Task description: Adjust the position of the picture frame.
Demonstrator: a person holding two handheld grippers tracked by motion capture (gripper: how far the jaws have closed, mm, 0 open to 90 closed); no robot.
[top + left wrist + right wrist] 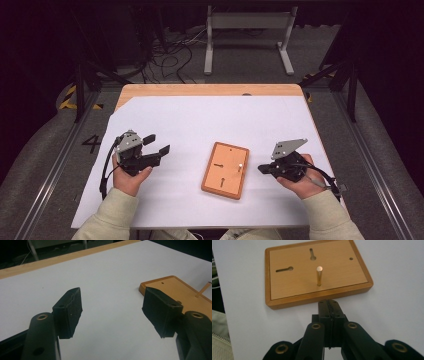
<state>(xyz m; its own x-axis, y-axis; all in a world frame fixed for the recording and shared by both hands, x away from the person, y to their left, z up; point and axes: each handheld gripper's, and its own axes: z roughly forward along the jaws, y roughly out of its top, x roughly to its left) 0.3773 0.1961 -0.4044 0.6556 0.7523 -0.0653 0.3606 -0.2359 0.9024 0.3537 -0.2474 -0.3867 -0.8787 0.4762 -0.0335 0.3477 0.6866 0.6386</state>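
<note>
From above, a person sits at a table covered with a white sheet, and a small wooden board with keyhole slots lies on it between the two hands. The left gripper hangs well to the board's left with its jaws spread and nothing between them; the right gripper sits just beside the board's right edge, jaws pressed together and empty. In the left gripper view, the two black pads stand wide apart over bare sheet, and a corner of the wooden board shows beyond the farther pad, with a thin peg standing up from it. In the right gripper view, the closed tip of the right gripper points straight at the near rim of the wooden board, almost touching it, with the upright brass peg in line just behind. My worry is that closed tip: if it goes on toward the peg shut, it could nudge the rim and slide the loose board across the sheet, since the left gripper is too far off to steady it. The peg is slim, so a slightly off-centre pinch could tilt it in its hole.
</note>
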